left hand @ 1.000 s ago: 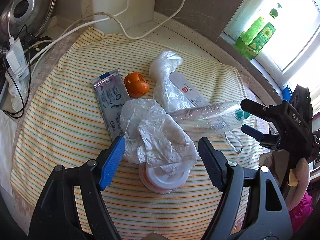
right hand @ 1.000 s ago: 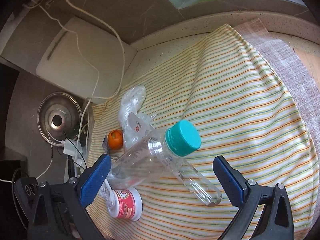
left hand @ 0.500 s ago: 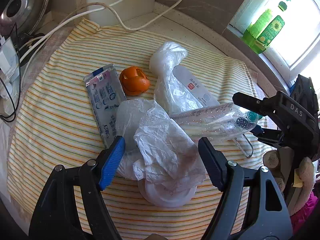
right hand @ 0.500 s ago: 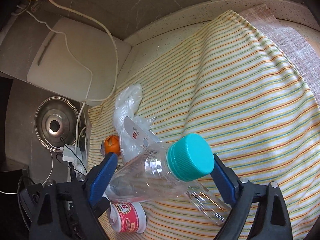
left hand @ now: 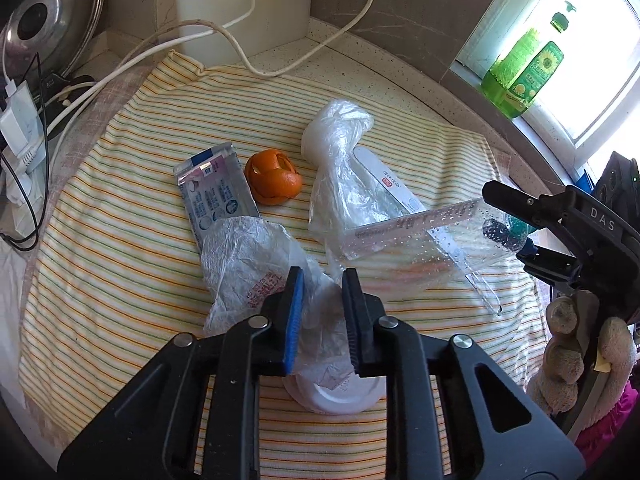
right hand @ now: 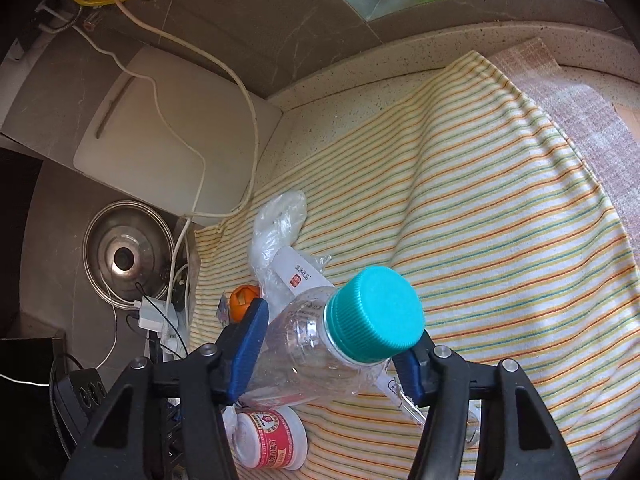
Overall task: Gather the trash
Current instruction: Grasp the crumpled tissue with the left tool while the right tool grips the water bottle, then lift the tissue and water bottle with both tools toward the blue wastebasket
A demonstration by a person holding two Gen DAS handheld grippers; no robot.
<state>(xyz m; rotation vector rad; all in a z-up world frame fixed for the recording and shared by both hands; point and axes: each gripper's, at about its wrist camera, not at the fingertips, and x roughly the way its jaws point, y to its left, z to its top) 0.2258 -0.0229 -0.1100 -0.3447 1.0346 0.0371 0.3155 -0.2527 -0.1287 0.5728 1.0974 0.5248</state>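
Left gripper (left hand: 320,300) tilts steeply down, its jaws just drawn in and now pinching the crumpled clear plastic bag (left hand: 248,264) over the small white tub (left hand: 334,396), near edge of the striped yellow cloth (left hand: 120,240). Right gripper (right hand: 332,344), angled down, jaws just narrowed from wide, clamps the clear plastic bottle with teal cap (right hand: 320,340) right of the bag. Earlier both gaped open.

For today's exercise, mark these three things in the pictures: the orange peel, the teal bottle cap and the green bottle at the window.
orange peel (left hand: 273,176): left wrist view, middle of the curled peel.
teal bottle cap (right hand: 378,312): right wrist view, flat top of the cap.
green bottle (left hand: 524,76): left wrist view, on its sunflower label.
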